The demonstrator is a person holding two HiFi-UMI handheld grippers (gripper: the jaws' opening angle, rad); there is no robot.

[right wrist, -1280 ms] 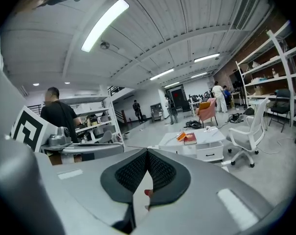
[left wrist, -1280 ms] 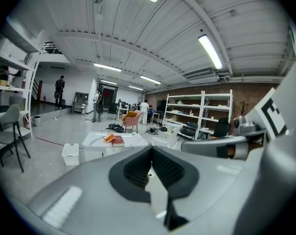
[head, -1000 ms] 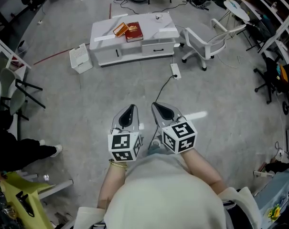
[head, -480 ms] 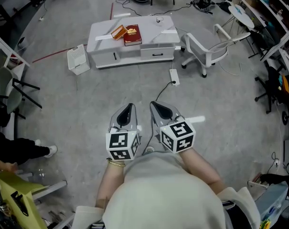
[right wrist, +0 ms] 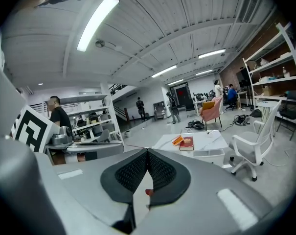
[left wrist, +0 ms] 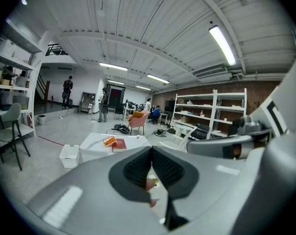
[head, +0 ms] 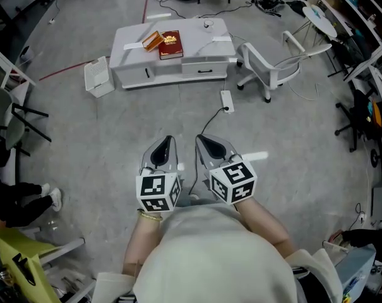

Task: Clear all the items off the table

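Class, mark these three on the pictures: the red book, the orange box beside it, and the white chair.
red book [head: 170,45], head view, middle of its cover.
orange box [head: 153,40], head view, its top face.
white chair [head: 261,57], head view, its seat.

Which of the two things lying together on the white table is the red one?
The book: it is the bigger one, on the right in the head view. The smaller box beside it is orange.
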